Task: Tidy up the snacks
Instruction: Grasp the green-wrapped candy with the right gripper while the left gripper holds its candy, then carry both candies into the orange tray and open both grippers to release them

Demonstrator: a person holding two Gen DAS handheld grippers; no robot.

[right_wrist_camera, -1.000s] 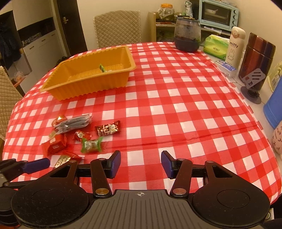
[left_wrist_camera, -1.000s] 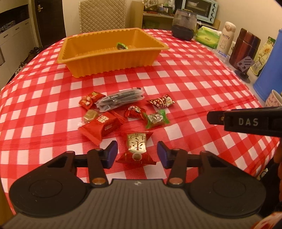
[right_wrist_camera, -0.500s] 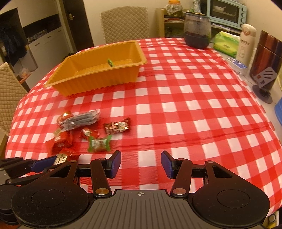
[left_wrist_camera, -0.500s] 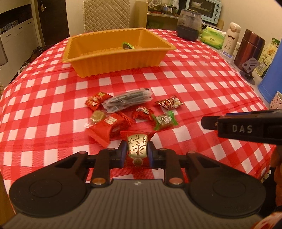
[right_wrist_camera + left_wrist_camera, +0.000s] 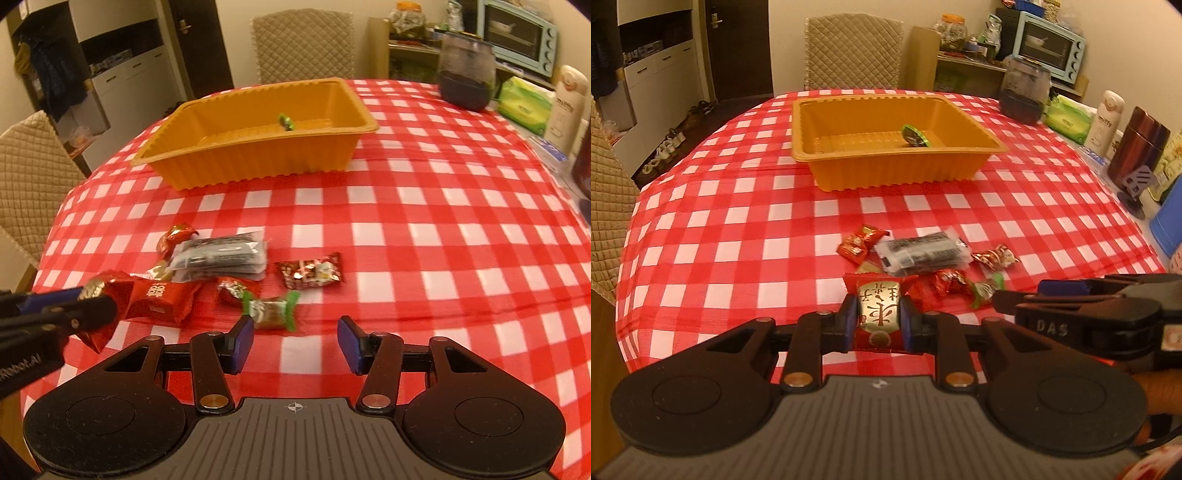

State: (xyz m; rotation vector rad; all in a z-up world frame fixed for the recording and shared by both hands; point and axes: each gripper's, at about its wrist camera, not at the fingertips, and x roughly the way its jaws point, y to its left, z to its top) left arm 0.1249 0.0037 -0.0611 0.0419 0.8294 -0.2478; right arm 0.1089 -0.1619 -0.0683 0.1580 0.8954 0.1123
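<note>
My left gripper (image 5: 877,317) is shut on a red-and-gold snack packet (image 5: 879,308) and holds it just above the checked tablecloth. The right wrist view shows that packet (image 5: 98,291) at the far left. My right gripper (image 5: 295,343) stands open low over the table, with a green-wrapped candy (image 5: 271,310) just ahead of its left finger and nothing between the pads. Several more snacks lie in a pile, among them a dark flat packet (image 5: 921,253) and a red packet (image 5: 159,299). Behind them the orange tray (image 5: 886,170) holds one green snack (image 5: 915,136).
A dark jar (image 5: 1025,92), a green tissue pack (image 5: 1067,118), a white bottle (image 5: 1106,118) and a brown flask (image 5: 1137,144) line the table's right side. Quilted chairs stand at the far end (image 5: 853,51) and at the left edge (image 5: 29,177).
The left gripper closed on the red-and-gold packet and lifted it off the cloth. The right gripper came down toward the snack pile and stayed open.
</note>
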